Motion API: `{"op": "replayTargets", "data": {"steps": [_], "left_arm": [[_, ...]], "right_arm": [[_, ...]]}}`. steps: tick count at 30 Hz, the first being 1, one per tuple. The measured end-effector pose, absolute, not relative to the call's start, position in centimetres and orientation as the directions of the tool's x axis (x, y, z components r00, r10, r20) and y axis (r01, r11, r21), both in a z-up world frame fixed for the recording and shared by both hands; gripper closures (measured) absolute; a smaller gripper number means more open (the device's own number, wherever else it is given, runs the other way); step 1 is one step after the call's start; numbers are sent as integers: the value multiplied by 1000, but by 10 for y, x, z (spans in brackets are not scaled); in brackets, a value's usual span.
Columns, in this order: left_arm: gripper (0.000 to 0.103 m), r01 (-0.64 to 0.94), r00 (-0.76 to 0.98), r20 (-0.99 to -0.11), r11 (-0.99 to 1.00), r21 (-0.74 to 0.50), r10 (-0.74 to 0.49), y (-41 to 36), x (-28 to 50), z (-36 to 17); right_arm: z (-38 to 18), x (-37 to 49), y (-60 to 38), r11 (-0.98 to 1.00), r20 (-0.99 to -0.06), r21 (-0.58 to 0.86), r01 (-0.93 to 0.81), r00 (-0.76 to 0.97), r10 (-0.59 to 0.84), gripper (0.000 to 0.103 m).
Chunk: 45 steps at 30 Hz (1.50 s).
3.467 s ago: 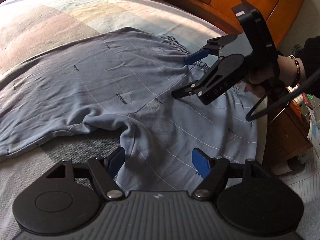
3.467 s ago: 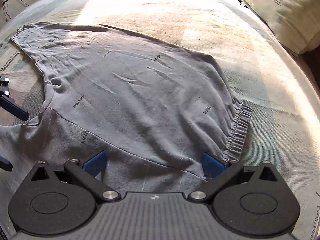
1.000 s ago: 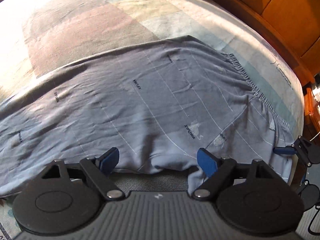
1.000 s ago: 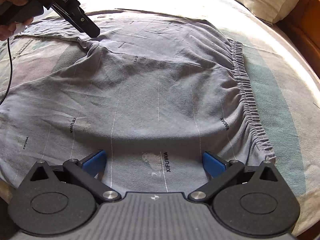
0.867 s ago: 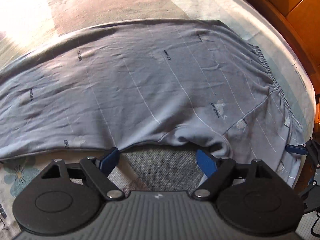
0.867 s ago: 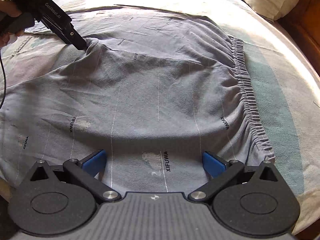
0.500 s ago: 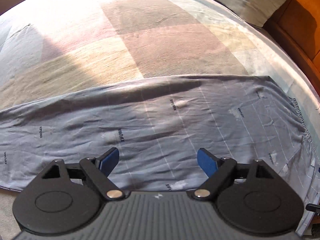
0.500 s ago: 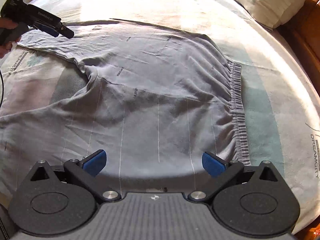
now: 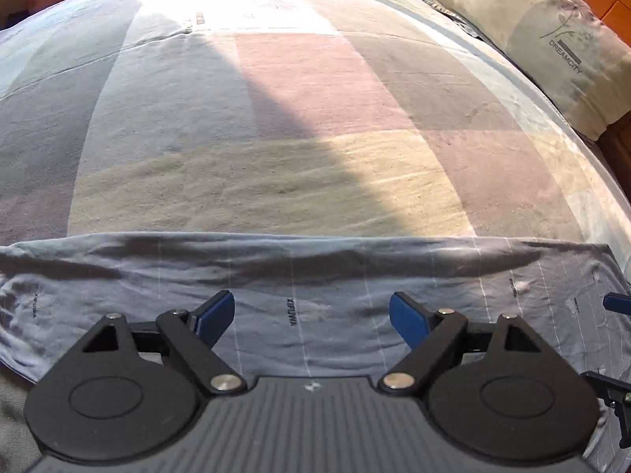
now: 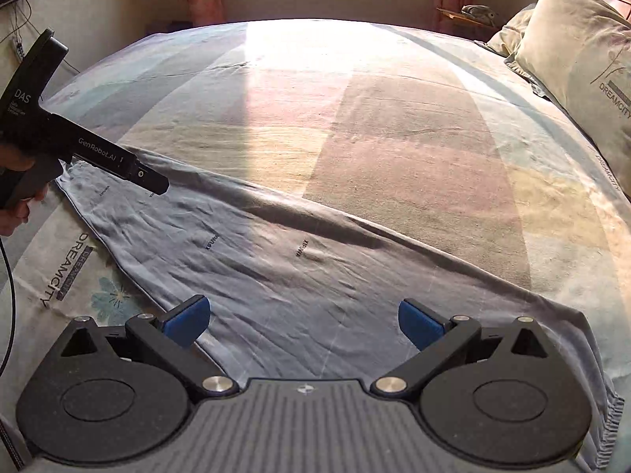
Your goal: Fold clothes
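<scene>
While the bed (image 9: 315, 118) carries it, the grey-blue garment (image 10: 315, 276) is seen stretched as a long narrow band along the near edge, lightly creased, with thin pale lines and small printed lettering. A pillow (image 10: 583, 59) lies at the far right corner. Left tongs (image 9: 311, 317) and right tongs (image 10: 301, 321) are held spread, pinching nothing. Judged risk: the loose cloth could bunch or slide off the near edge if dragged unevenly.

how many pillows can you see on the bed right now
1 for certain: a beige pillow printed DREAMCITY lies at the right end of the bed, by the headboard. A second, rumpled beige edge pokes out behind it; it may be another pillow, mostly hidden.
</scene>
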<state>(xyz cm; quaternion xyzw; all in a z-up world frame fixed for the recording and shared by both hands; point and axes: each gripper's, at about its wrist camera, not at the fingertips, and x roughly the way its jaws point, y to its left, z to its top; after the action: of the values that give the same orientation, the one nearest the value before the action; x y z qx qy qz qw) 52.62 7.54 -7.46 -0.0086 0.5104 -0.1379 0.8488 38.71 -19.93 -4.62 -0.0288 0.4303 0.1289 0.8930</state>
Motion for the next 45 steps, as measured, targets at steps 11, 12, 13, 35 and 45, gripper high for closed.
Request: {"op": "replayTargets", "data": {"steps": [11, 12, 13, 35, 45], "left_arm": [[17, 174, 521, -827, 975, -137, -209, 138, 555, -97], [17, 172, 529, -823, 976, -135, -207, 140, 559, -98], [17, 172, 535, -820, 976, -132, -205, 142, 564, -99], [18, -58, 581, -812, 993, -99, -47, 241, 557, -91], [17, 18, 551, -833, 998, -57, -57, 239, 560, -101]], "right_arm": [[-94, 486, -131, 954, -808, 119, -274, 531, 253, 0], [-98, 491, -125, 956, -807, 99, -276, 540, 240, 0], [-100, 494, -122, 956, -801, 83, -280, 552, 231, 0], [-104, 467, -76, 915, -813, 52, -400, 515, 271, 0], [-103, 471, -75, 911, -826, 47, -410, 497, 266, 0]]}}
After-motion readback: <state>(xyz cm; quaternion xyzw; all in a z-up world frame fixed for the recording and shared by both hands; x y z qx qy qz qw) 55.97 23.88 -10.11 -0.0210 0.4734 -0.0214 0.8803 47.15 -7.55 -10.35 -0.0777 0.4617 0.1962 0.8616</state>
